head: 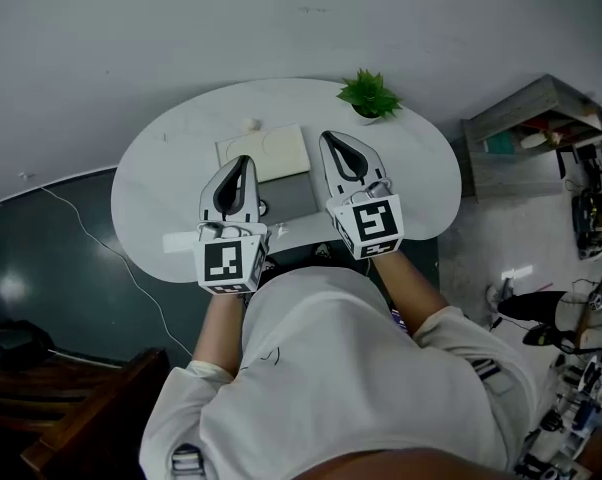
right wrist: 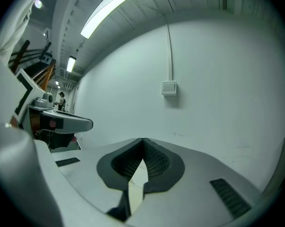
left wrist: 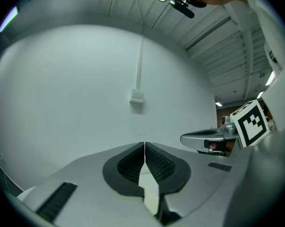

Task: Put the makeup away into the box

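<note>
In the head view a cream flat box [head: 273, 151] lies on the white round table [head: 171, 168], with a grey panel [head: 293, 196] just in front of it. No makeup item can be made out; a small pale object [head: 250, 125] sits behind the box. My left gripper [head: 244, 161] and right gripper [head: 330, 138] are held side by side above the table, over the box area. Both are shut with nothing between the pads. The left gripper view shows its jaws [left wrist: 144, 145] closed against a bare wall. The right gripper [right wrist: 143, 141] also faces the wall, level.
A small green potted plant [head: 369, 96] stands at the table's far right edge. A cable [head: 131, 268] runs over the dark floor at left. A wooden chair [head: 71, 408] is at lower left, and cluttered shelves [head: 541, 128] stand at right.
</note>
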`<state>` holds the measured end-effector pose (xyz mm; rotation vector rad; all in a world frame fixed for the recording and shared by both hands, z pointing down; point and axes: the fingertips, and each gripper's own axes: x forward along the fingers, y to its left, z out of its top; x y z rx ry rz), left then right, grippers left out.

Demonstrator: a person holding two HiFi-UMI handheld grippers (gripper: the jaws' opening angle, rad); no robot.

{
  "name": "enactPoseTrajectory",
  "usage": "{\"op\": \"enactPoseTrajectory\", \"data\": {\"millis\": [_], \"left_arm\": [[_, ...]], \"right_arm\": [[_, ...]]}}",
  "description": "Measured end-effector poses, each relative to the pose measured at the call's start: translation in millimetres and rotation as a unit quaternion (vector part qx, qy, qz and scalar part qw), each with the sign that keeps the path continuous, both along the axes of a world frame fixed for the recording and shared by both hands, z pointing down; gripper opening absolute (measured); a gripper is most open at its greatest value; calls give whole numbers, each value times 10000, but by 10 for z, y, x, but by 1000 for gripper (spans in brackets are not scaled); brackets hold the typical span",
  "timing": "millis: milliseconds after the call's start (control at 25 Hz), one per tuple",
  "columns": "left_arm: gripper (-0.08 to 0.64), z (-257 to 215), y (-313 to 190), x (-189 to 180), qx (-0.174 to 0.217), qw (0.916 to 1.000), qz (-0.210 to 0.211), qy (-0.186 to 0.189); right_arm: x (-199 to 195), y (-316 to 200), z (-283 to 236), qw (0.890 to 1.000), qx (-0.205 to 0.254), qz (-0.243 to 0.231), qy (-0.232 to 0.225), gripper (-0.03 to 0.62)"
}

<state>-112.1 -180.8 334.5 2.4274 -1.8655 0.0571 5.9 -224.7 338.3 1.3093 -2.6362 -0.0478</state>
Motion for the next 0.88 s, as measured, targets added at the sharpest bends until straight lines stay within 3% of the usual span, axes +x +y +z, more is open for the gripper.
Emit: {"op": "enactPoseTrajectory", "data": {"millis": [880], "left_arm": [[23,42,122,-79,-55,9993,-353,123]], "right_arm": [[-33,64,-84,9997,168,-156,85,-3]]}}
